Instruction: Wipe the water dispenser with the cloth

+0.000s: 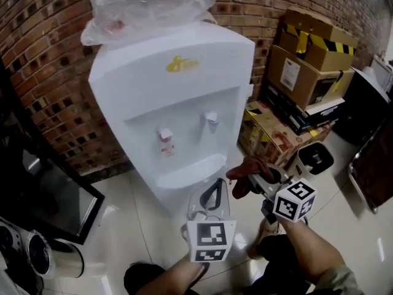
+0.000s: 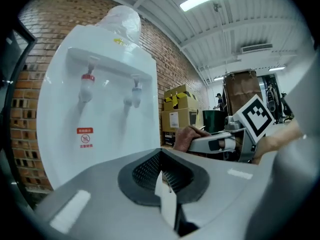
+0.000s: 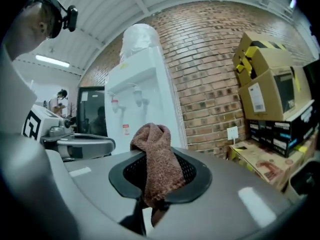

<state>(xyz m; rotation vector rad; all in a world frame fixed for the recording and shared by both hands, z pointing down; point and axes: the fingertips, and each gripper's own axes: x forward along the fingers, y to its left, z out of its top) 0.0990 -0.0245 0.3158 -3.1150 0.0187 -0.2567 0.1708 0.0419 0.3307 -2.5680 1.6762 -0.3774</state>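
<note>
Tall white plastic water dispenser sits left of centre against the brick wall, with a clear plastic bag over its top. The left gripper is low in front of it, jaws pressed together with nothing between them. The right gripper is pinching a bunched brown knitted cloth, near the drip ledge but not yet touching the dispenser.

Step in hand, as I read it: bring the cloth to the front panel.
- Lead with the cloth's bulging fold, not the jaw tips, so plastic doesn't scrape plastic.
- Keep the pinch firm. The cloth is only wedged, and a drag stroke could pull it out.
- Work top to bottom and go easy round the taps.
- Keep the left gripper clear of the stroke.

Count, left to right: 1 dispenser, 2 taps (red-topped tap, pale tap), 2 grippers, 1 cloth, 2 brown cardboard boxes stacked, more cartons below that I can't count.
</note>
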